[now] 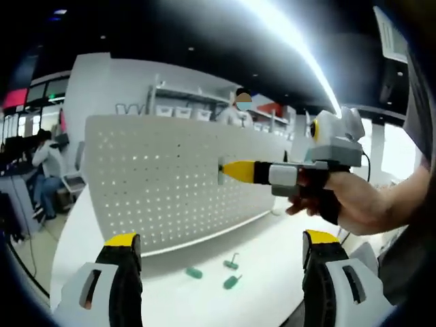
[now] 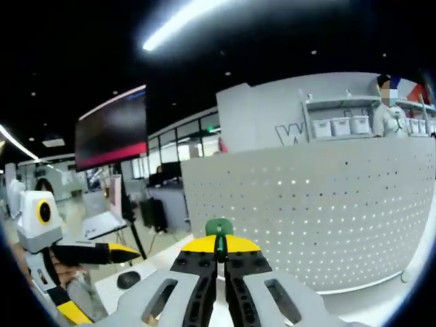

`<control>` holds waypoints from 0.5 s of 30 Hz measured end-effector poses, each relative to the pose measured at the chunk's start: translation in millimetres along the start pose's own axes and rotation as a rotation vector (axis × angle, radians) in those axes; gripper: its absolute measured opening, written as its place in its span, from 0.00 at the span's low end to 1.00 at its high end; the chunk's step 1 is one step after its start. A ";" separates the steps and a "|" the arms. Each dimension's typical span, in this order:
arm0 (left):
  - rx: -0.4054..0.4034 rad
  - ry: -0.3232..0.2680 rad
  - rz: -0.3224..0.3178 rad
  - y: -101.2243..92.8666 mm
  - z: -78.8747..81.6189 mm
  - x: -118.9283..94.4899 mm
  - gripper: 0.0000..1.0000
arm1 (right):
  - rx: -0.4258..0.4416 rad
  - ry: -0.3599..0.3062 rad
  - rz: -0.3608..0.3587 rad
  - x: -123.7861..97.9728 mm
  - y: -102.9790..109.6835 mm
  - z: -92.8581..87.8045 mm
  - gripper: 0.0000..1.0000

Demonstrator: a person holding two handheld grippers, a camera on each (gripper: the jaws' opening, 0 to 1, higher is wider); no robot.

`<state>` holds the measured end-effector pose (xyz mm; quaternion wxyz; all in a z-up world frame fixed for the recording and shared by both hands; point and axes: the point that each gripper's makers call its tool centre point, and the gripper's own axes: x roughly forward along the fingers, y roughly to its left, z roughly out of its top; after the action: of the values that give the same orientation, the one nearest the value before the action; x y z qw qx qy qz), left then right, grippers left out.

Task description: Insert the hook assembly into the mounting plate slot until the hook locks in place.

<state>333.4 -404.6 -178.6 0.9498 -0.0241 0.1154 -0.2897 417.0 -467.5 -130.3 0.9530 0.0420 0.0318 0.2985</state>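
**Hook held at the pegboard; spare hooks on the table**

White table (image 1: 286, 272) fronts a large open room with dark ceiling, strip lights and shelves of bins behind. An upright white pegboard (image 1: 170, 184) stands on the table ahead of both grippers.

Left gripper view: the left gripper (image 1: 221, 255) has its two yellow-tipped jaws standing wide apart with nothing between them. Between and just beyond the jaws, three green hooks (image 1: 231, 262) lie loose on the table, near the foot of the pegboard. The right gripper (image 1: 228, 172) enters from the right, held in a hand (image 1: 357, 201), its yellow tip meeting the pegboard face at about mid-height. Whether the tip touches the board cannot be told. A person sits at a desk far to the left; another stands behind the pegboard.

Right gripper view: the right gripper (image 2: 219, 253) has its jaws pressed together on a green hook (image 2: 219, 231), whose rounded head stands up just above the yellow tips. The pegboard (image 2: 327, 211) spreads ahead and to the right of the tips; the gap between hook and board cannot be judged. The left gripper (image 2: 129, 255) shows at lower left, its yellow tip pointing toward the right gripper, well apart from it. A dark screen (image 2: 112, 129) hangs beyond, up and to the left.
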 end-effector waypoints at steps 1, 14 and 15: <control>0.001 0.003 0.005 1.4 -0.8 -0.3 1.00 | 0.003 -0.003 -0.013 0.7 -5.4 1.7 0.00; 0.010 0.017 0.010 6.2 0.8 0.9 1.00 | -0.034 -0.069 -0.163 11.9 -67.4 25.0 0.00; 0.011 0.019 0.010 6.5 0.8 1.2 1.00 | -0.035 -0.071 -0.169 13.1 -71.1 26.5 0.00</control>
<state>338.0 -399.9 -178.8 0.9503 -0.0157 0.1228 -0.2855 470.2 -519.8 -111.4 0.9759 0.0333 -0.0038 0.2157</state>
